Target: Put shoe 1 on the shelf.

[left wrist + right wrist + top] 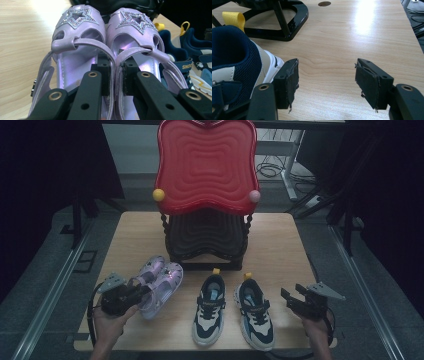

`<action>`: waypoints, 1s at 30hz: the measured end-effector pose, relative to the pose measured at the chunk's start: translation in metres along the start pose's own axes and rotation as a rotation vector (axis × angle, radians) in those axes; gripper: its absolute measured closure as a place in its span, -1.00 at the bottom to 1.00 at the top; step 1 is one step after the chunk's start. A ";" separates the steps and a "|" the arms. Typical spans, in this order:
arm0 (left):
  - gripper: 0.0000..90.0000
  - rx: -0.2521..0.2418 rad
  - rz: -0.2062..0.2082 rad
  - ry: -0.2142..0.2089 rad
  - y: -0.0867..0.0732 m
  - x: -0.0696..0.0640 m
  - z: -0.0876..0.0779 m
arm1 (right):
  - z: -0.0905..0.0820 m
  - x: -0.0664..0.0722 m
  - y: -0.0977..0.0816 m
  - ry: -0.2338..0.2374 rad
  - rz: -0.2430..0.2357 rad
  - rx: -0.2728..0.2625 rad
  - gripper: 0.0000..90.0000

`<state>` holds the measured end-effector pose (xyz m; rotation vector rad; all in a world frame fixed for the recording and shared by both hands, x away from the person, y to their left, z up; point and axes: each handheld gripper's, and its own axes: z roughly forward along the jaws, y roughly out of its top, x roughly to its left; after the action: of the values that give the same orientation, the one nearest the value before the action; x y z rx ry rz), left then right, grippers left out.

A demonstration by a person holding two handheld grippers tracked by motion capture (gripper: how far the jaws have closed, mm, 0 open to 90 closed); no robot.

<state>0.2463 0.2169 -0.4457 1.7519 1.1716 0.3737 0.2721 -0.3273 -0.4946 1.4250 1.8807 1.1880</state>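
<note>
From above, the left gripper (131, 293) reaches into a pair of purple sandals (161, 281) at the wooden table's (280, 250) front left, beside two navy sneakers (234, 310) below a red-topped rack (205, 195). Its own view adds the detail: the jaws are clamped together on the sandals' two touching inner sides (each toe bears a glittery star (76, 17)). The right gripper (327, 85) holds its jaws wide apart over bare wood, a sneaker heel with a yellow loop (234, 19) just beside one pad.

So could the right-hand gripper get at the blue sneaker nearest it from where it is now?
Probably yes. The right gripper is open, and only bare table lies between it and the nearest sneaker, whose heel sits just beside one jaw in the right gripper view.
</note>
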 end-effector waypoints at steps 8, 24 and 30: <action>0.79 -0.020 0.040 -0.017 0.014 -0.018 0.017 | 0.002 0.001 -0.001 0.003 -0.001 0.005 -0.21; 0.79 -0.039 0.116 -0.034 0.040 -0.046 0.048 | -0.001 -0.001 -0.001 -0.004 0.003 0.001 -0.21; 0.79 -0.049 0.132 -0.032 0.048 -0.053 0.057 | 0.000 -0.001 -0.002 -0.002 0.006 0.004 -0.21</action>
<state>0.2851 0.1376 -0.4204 1.7909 1.0185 0.4484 0.2713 -0.3289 -0.4961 1.4340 1.8794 1.1863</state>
